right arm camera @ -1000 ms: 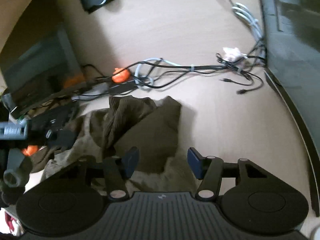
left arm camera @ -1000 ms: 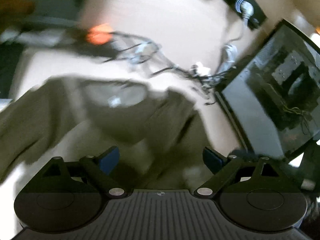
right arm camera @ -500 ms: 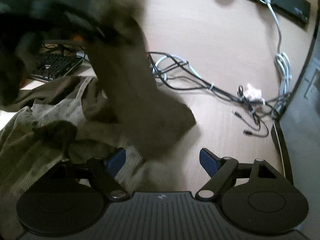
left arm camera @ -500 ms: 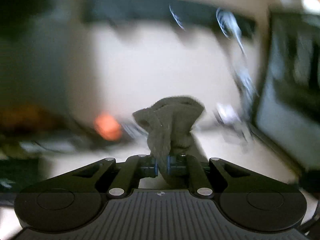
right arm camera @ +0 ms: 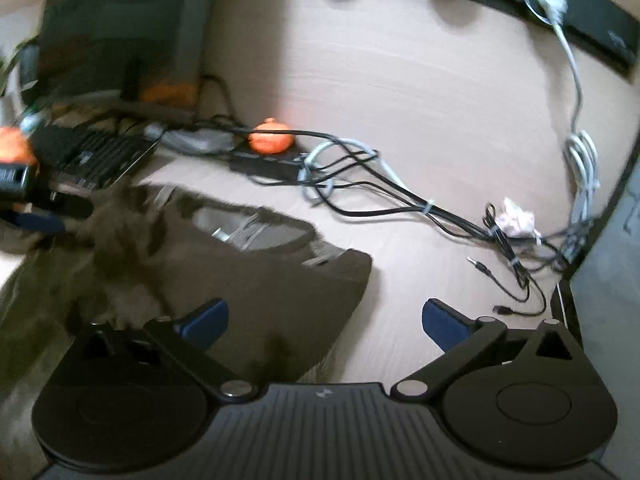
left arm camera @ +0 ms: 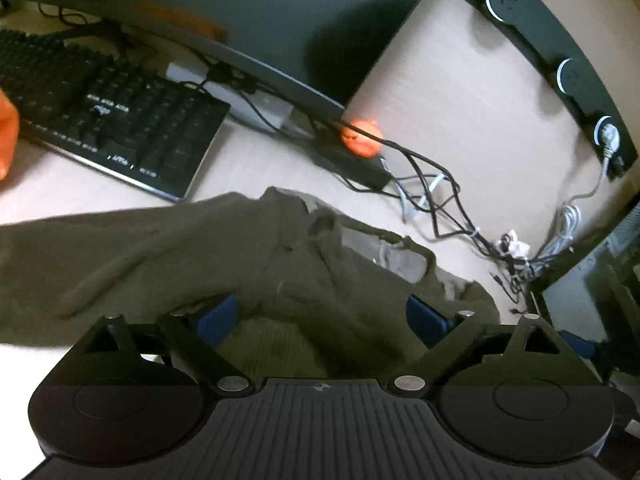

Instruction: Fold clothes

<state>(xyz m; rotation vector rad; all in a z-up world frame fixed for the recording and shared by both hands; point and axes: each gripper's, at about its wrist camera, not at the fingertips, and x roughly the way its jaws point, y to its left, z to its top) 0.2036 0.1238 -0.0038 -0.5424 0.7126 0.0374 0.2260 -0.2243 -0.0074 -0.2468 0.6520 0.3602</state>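
Observation:
An olive-brown garment [left arm camera: 224, 256] lies spread and rumpled on the light wooden desk [left arm camera: 460, 92], its lighter inner collar lining facing up. My left gripper [left arm camera: 322, 318] hovers over its near part. Its jaws are opening wide; cloth lies under the gap, but the blue pads [left arm camera: 218, 316] do not press on it. In the right wrist view the same garment [right arm camera: 256, 280] ends in a folded dark corner. My right gripper [right arm camera: 324, 320] is over that corner. Its jaws are also opening, the left pad over cloth and the right pad over bare desk.
A black keyboard [left arm camera: 112, 120] and a monitor [left arm camera: 240, 12] stand beyond the garment on the left. An orange round object [left arm camera: 360, 142] and tangled cables [left arm camera: 432, 192] lie behind it. A black power strip [left arm camera: 560, 60] lines the back, and a dark case [left arm camera: 600, 280] stands at the right.
Half a second ago my left gripper was shut on a raised bunch of the garment; now it stands open and the cloth lies on the desk. My right gripper's jaws have widened.

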